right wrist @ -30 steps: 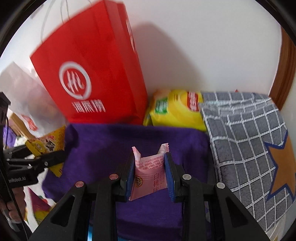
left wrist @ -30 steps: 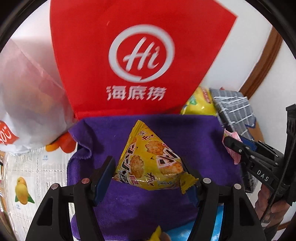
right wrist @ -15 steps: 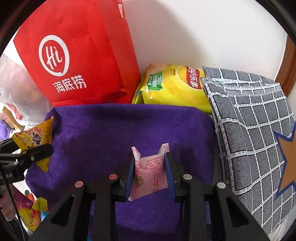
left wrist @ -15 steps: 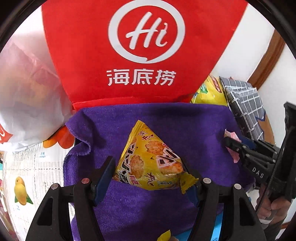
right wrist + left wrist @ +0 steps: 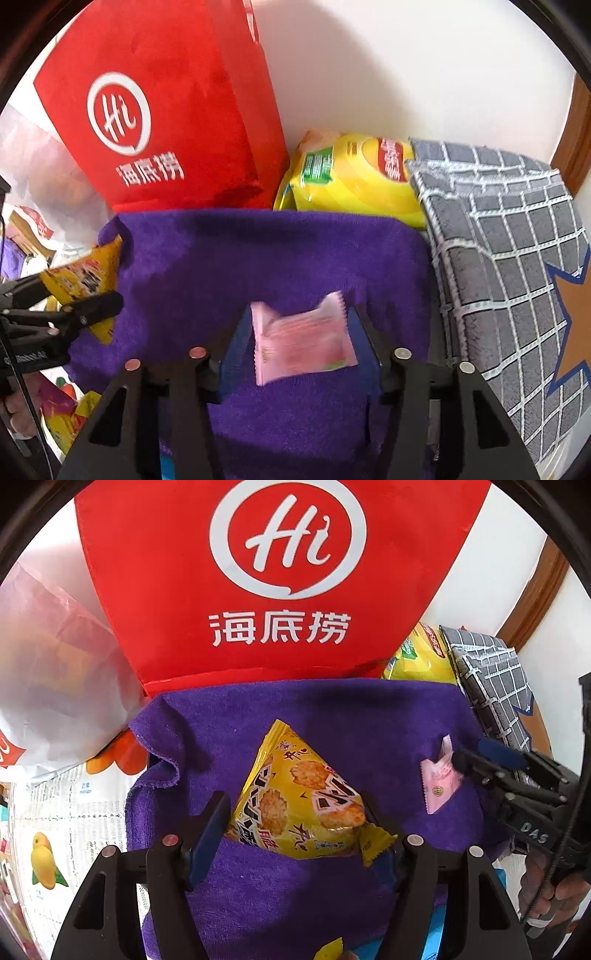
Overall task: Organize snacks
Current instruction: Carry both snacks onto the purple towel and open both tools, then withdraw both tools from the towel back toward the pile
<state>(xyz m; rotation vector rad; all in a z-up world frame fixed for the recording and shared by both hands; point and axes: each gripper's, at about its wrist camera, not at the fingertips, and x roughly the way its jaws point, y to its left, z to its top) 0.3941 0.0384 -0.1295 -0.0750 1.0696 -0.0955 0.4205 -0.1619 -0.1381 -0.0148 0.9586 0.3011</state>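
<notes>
Behind the purple towel [image 5: 280, 251] stands the red bag [image 5: 166, 122]. Your left gripper [image 5: 295, 823] clamps the yellow cracker packet [image 5: 299, 794] above the towel. Your right gripper [image 5: 301, 339] has just been opening: its jaws stand apart, and the blurred pink packet [image 5: 303, 343] sits loose between them over the towel.

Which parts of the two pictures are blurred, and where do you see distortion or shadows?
Right wrist view: the pink snack packet is smeared by motion between the opened right claw, while the purple towel stays fairly sharp. Left wrist view: the yellow snack bag in the left claw is crisp. Both views: fisheye bending, dark round corners; the red bag casts a soft shadow on the wall.
</notes>
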